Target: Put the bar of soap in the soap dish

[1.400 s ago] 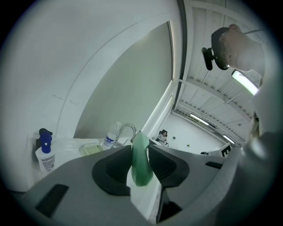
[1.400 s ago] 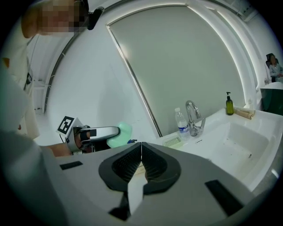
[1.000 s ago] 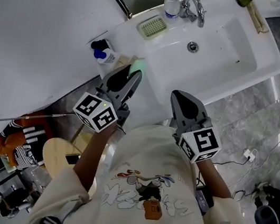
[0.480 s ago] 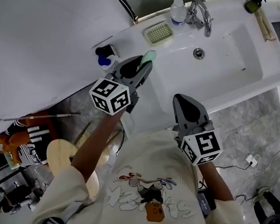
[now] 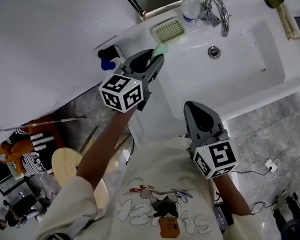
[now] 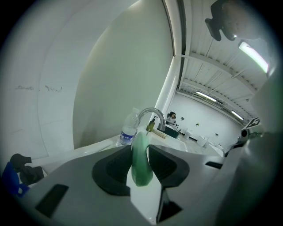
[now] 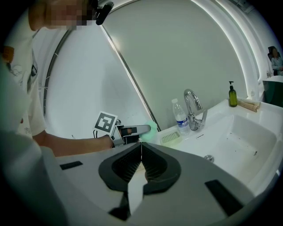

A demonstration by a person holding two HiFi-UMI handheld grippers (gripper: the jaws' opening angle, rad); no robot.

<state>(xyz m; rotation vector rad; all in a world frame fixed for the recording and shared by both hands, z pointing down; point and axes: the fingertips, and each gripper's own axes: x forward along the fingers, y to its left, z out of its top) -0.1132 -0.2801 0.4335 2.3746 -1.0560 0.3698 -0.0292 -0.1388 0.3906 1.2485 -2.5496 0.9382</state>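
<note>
My left gripper (image 5: 158, 55) is shut on a pale green bar of soap (image 5: 160, 50), held on edge between the jaws (image 6: 141, 161). It hovers over the white counter, a short way in front of the ribbed green soap dish (image 5: 169, 31) by the wall. In the right gripper view the soap (image 7: 153, 129) and the dish (image 7: 170, 137) show apart from each other. My right gripper (image 5: 195, 108) is shut and holds nothing, near the counter's front edge; its jaws (image 7: 141, 150) meet with no gap.
A chrome tap (image 5: 217, 13) and a clear water bottle (image 5: 189, 6) stand behind the white basin (image 5: 254, 49) with its drain (image 5: 213, 51). A blue-and-black item (image 5: 108, 57) sits at the counter's left end. A dark pump bottle (image 7: 232, 95) stands far right.
My left gripper has carried the soap forward from the counter's front edge toward the soap dish. The right gripper has stayed in place.
</note>
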